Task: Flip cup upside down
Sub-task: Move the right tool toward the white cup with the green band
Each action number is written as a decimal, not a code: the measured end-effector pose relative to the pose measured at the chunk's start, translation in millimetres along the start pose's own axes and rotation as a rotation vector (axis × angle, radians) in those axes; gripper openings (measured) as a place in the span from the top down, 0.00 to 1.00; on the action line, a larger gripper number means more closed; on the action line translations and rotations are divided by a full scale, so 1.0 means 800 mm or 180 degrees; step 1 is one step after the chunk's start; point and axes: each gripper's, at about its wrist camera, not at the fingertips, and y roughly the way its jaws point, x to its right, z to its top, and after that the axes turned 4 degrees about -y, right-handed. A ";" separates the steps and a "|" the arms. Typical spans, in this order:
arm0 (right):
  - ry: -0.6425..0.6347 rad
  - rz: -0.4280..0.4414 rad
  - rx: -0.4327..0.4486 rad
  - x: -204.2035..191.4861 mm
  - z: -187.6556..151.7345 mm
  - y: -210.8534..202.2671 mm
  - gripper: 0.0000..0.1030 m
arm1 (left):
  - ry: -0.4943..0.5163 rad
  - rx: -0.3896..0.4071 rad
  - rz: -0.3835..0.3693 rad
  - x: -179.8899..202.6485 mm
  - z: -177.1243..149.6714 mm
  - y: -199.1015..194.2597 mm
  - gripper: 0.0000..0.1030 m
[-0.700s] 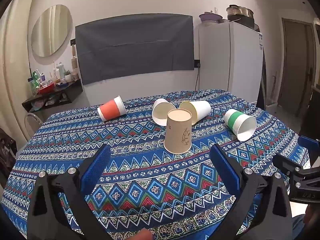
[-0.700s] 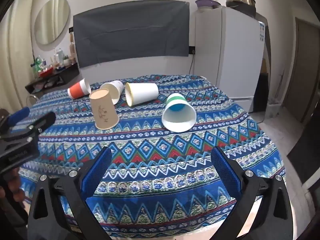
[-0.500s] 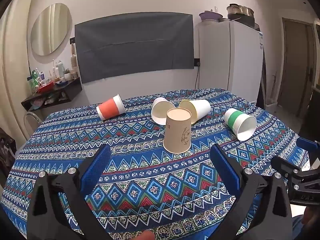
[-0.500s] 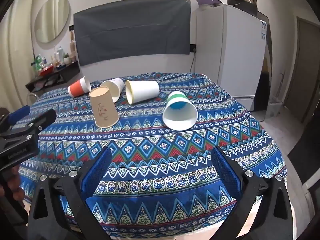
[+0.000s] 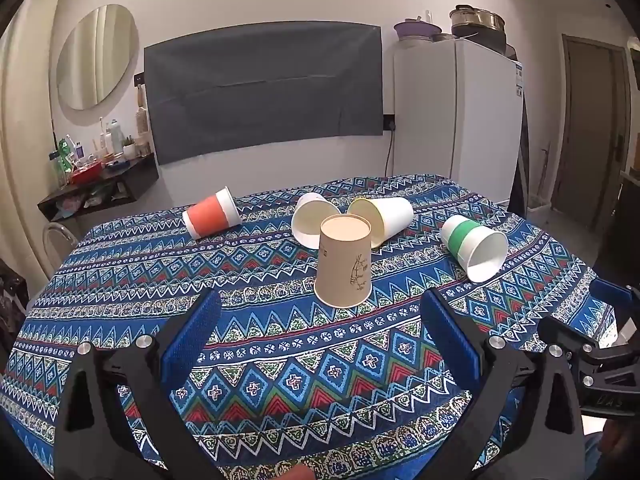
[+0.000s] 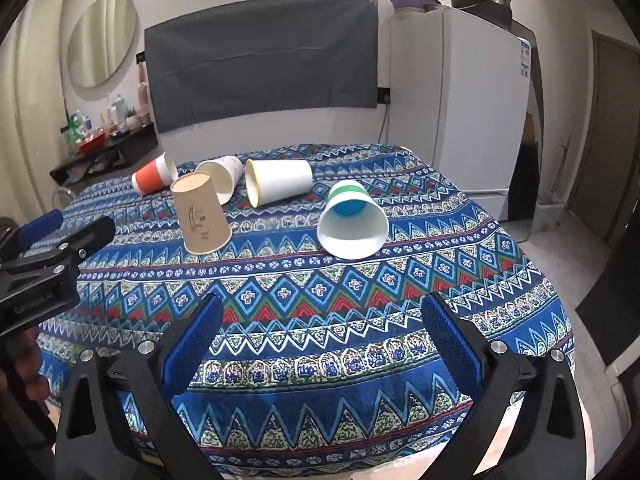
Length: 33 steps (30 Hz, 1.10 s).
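Note:
A brown paper cup stands upside down on the patterned tablecloth; it also shows in the right wrist view. Lying on their sides are an orange cup, a white cup, a yellowish cup and a green-banded cup. The green-banded cup faces my right gripper with its mouth. My left gripper is open and empty, in front of the brown cup. My right gripper is open and empty, over the table's near edge.
A white fridge stands behind the table at the right. A dark shelf with bottles hangs on the left wall. A grey cloth covers the wall behind. The other gripper shows at the left edge of the right wrist view.
Both grippers have drawn back a little and risen slightly; the cups look a bit farther away. No cup has moved.

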 end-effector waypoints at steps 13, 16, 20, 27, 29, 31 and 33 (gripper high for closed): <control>-0.0086 0.0000 -0.0068 -0.004 0.001 0.008 0.07 | -0.0062 -0.0114 0.0045 -0.007 -0.003 0.011 0.05; -0.0092 0.0000 -0.0081 -0.004 0.001 0.010 0.07 | -0.0114 -0.0137 0.0020 -0.011 -0.004 0.012 0.05; -0.0109 0.0006 -0.0088 -0.005 0.001 0.012 0.07 | -0.0085 -0.0135 0.0066 -0.012 -0.003 0.013 0.05; -0.0145 0.0005 -0.0112 -0.008 -0.001 0.016 0.07 | -0.0048 -0.0168 0.0093 -0.013 -0.004 0.017 0.05; -0.0140 0.0005 -0.0116 -0.008 -0.002 0.017 0.07 | -0.0065 -0.0183 0.0084 -0.014 -0.004 0.018 0.05; -0.0144 0.0007 -0.0133 -0.008 -0.002 0.018 0.07 | -0.0065 -0.0190 0.0092 -0.015 -0.004 0.019 0.05; -0.0153 0.0000 -0.0143 -0.008 -0.002 0.019 0.07 | -0.0053 -0.0201 0.0110 -0.015 -0.004 0.021 0.05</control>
